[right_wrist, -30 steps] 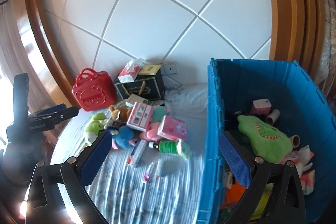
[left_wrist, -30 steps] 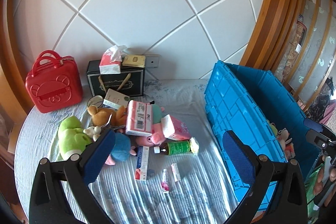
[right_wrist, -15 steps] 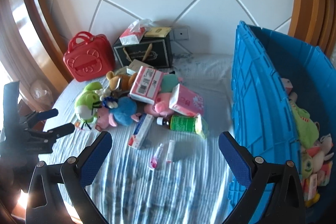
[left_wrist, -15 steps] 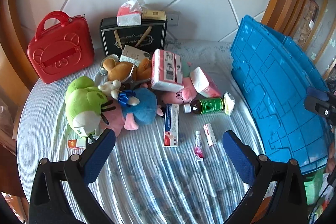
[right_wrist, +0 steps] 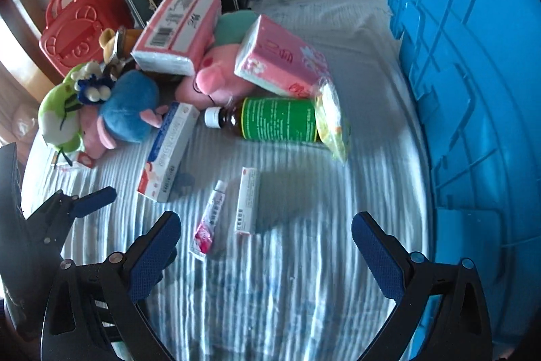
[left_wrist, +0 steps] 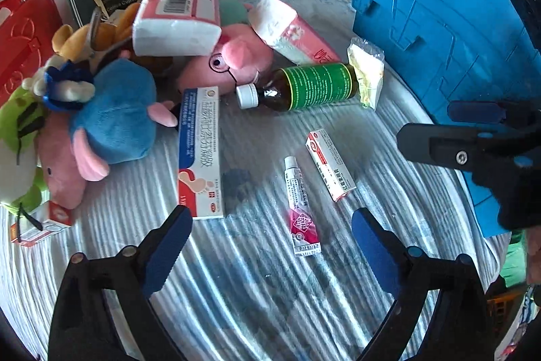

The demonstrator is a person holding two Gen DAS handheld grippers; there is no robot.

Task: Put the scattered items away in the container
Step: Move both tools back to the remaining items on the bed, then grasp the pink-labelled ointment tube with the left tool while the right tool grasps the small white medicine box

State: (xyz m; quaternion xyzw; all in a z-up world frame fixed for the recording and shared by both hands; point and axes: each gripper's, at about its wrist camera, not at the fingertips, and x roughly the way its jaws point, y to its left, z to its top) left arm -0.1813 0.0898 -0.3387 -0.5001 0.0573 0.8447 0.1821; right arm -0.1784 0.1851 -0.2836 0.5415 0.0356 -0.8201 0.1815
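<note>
Both hand-held grippers hang over the striped bedspread [left_wrist: 257, 300] with jaws apart and nothing between them; the left hand-held gripper [left_wrist: 272, 239] has just been closing a little, still around bare cloth. The blue crate [left_wrist: 439, 22], where everything is meant to go, stands at about two o'clock from it.

The nearest loose things are the small ointment tube [left_wrist: 299, 205] and the slim red-and-white carton [left_wrist: 329, 164]. In the left wrist view the tube lies at roughly twelve o'clock, just ahead of the fingertips, its long axis running from eleven to five, cap away from the camera. The carton lies beside it at one o'clock, on much the same slant.

From the right hand-held gripper [right_wrist: 265, 237] the same tube [right_wrist: 210, 219] sits at ten o'clock, close to the left finger, and the carton [right_wrist: 248, 200] at twelve.

By my judgement the left one is better centred on the tube, the right one on the carton. The jaw line in each view runs nearly across those long axes, so little wrist roll seems needed.
</note>
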